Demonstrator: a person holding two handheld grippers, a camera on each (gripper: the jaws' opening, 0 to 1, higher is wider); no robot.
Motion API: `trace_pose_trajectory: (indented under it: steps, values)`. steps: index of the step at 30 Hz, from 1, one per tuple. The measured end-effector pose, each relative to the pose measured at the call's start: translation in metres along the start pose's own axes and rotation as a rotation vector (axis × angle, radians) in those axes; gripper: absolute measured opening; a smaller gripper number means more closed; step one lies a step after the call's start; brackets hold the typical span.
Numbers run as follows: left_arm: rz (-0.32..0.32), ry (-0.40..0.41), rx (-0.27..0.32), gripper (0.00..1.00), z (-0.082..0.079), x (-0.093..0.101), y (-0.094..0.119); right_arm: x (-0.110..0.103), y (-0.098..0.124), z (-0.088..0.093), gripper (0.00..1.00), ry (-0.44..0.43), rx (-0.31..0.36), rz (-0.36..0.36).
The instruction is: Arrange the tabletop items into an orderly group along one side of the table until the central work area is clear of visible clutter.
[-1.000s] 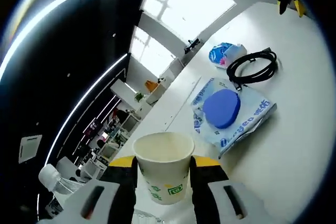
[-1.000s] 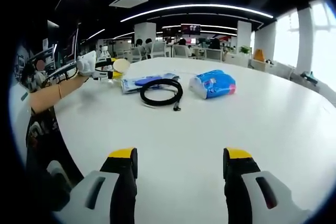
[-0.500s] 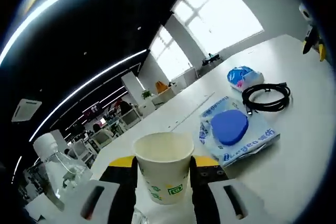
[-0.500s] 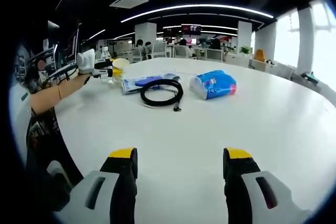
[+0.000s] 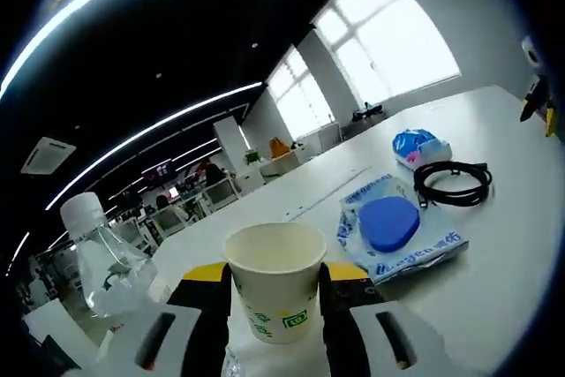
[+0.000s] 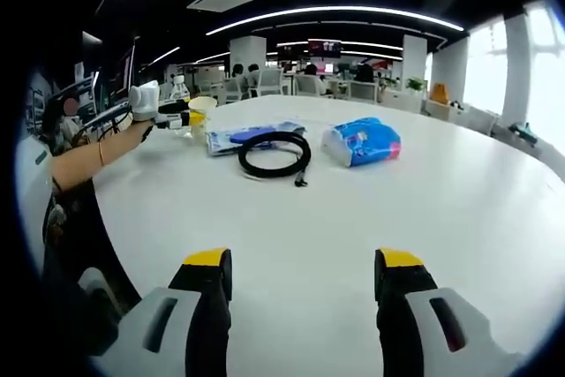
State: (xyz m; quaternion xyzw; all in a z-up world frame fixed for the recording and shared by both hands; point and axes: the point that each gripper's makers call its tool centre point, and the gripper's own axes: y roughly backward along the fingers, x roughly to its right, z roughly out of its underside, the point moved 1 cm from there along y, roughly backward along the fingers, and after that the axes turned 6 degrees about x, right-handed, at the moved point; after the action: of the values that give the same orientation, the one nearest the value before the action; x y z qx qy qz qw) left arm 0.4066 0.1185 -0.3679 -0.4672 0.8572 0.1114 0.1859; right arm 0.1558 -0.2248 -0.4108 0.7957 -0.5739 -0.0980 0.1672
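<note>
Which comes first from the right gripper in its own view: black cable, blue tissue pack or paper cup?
1. Black cable, ahead, slightly left.
2. Blue tissue pack, ahead, a little farther, to the right.
3. Paper cup, far left, in the left gripper.

Both grippers are showing pale grey bodies. The left gripper and right gripper are wearing black jaws tipped yellow.

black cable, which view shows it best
The right gripper view: the black cable lies there as a full coil on the white table, its plug end visible, between the wipes pack and the blue tissue pack. The left gripper view shows it smaller, near the edge.
</note>
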Motion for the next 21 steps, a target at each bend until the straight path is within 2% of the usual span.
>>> trace_pose_trajectory:
  steps: [6, 21]
  values:
    - [-0.030, 0.106, -0.001, 0.38, 0.002, -0.007, 0.002, -0.001, 0.000, 0.001, 0.63, 0.004, -0.003, -0.003]
    - [-0.071, 0.181, -0.037, 0.38, 0.013, -0.011, 0.005, -0.001, 0.001, 0.001, 0.63, -0.001, 0.002, -0.005]
